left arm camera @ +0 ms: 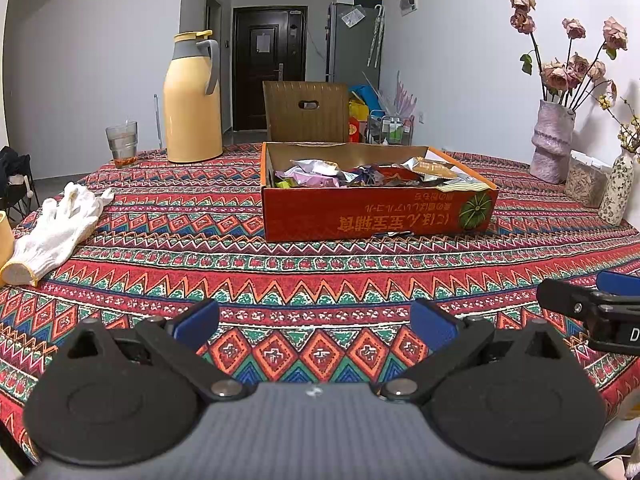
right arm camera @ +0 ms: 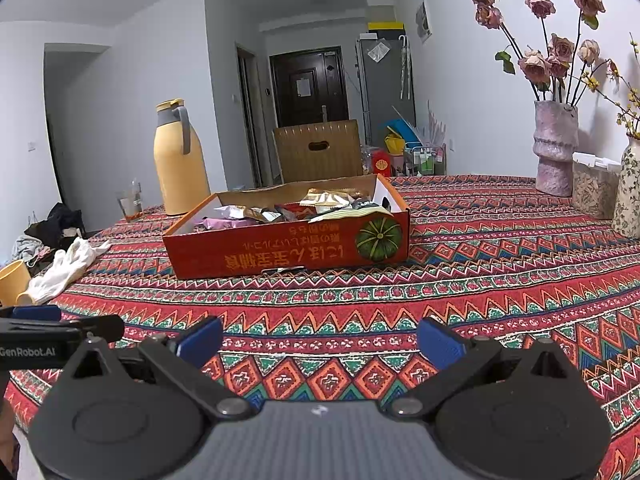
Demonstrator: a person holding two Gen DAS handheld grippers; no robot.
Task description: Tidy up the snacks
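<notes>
The left gripper [left arm camera: 314,324] hovered low over the near part of the table, its blue-padded fingers [left arm camera: 198,322] spread wide apart and holding nothing. The right gripper [right arm camera: 320,340] did the same beside it, blue pads [right arm camera: 440,342] well apart, nothing between them. Both had matte black, rounded plastic bodies.

A woven tablecloth [left arm camera: 320,272] in red, green and blue zigzag and diamond bands covered the table. Near its middle sat a shallow red cardboard box [left arm camera: 372,212] with a green pumpkin printed on its front wall. The snacks [left arm camera: 320,174] lay piled inside it: crinkled foil and plastic packets in silver, pink and gold.

Behind the box to the left stood a smooth yellow jug [left arm camera: 192,104] with a grey handle, and beside it a ribbed glass tumbler [left arm camera: 122,144]. A knitted white glove [left arm camera: 56,232] lay limp near the left edge. To the right rose a rough, lumpy pink vase [left arm camera: 552,144] holding dried roses.
</notes>
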